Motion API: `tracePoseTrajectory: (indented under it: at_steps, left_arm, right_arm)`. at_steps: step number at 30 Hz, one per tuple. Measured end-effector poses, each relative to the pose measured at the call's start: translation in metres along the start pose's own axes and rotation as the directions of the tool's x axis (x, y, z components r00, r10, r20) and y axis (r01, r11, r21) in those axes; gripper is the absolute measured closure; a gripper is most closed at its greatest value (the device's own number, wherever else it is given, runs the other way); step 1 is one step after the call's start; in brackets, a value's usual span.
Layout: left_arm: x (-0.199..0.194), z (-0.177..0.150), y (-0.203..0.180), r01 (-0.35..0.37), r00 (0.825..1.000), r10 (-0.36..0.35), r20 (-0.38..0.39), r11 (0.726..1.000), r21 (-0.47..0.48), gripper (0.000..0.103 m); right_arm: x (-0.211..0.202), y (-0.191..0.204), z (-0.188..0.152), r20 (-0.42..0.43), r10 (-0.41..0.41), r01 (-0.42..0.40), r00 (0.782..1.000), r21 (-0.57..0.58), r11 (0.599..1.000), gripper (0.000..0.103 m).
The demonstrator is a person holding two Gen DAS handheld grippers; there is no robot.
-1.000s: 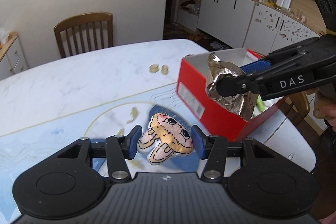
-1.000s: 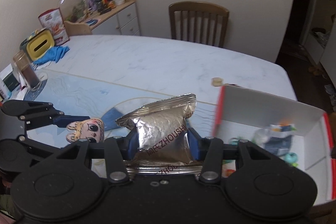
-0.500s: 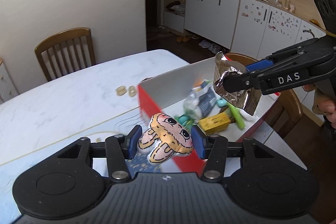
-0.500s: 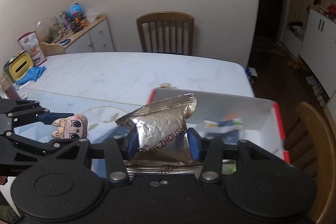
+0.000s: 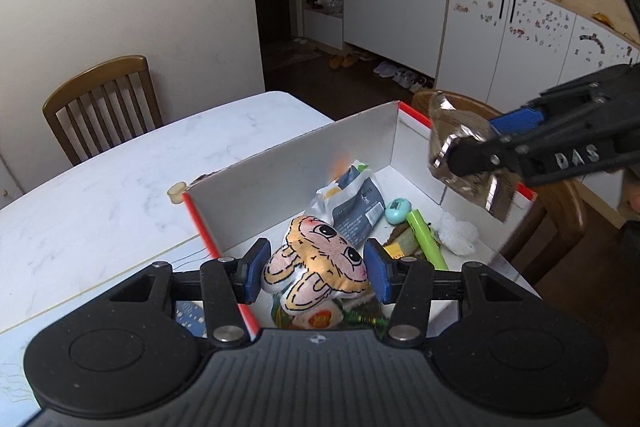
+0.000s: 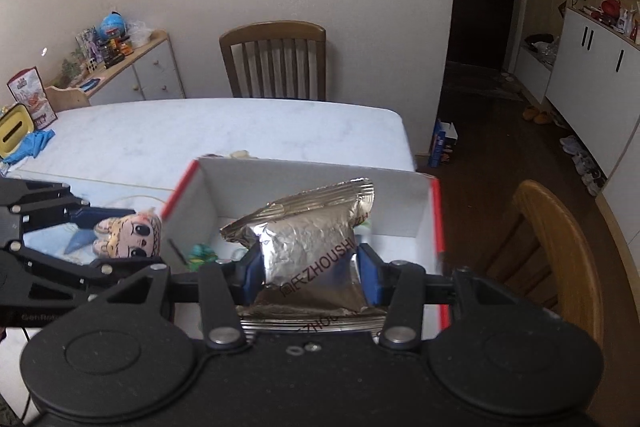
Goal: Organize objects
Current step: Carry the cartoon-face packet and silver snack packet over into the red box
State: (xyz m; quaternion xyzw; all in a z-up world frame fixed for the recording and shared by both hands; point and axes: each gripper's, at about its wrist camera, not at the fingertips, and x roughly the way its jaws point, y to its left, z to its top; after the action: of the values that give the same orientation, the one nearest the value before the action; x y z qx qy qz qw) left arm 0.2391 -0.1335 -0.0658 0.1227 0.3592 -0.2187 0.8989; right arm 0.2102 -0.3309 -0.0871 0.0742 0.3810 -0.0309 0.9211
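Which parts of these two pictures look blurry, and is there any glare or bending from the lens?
Left wrist view: the foil bag in the right gripper is smeared by motion; the plush toy is sharp; the shelves bend near the edges. Right wrist view: the red box edges streak; the foil bag glints but its lettering stays readable.

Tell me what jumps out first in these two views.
The left gripper clamps a cartoon-faced plush toy over the near end of the red-edged box. The right gripper grips a crinkled silver foil packet above the same box, which already holds a green tube and a dark pouch.
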Motion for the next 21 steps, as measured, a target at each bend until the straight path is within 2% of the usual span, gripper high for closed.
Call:
tracePoseTrajectory:
  at_steps: [8, 13, 21]
  left_arm:
    - [0.048, 0.013, -0.003, -0.056, 0.997, 0.055, -0.049, 0.998, -0.02, 0.052]
    - [0.079, 0.015, -0.004, -0.08, 0.991, 0.078, -0.107, 0.997, -0.012, 0.052]
    - [0.111, 0.018, 0.002, -0.087, 0.978, 0.074, -0.195, 0.995, -0.056, 0.052]
  right_arm:
    - [0.03, -0.006, -0.012, -0.051, -0.015, 0.011, 0.999, -0.078, 0.997, 0.056]
    - [0.05, -0.007, -0.017, -0.086, -0.01, 0.001, 0.996, -0.098, 0.995, 0.056]
    - [0.076, -0.002, -0.019, -0.116, -0.006, -0.016, 0.993, -0.187, 0.982, 0.056]
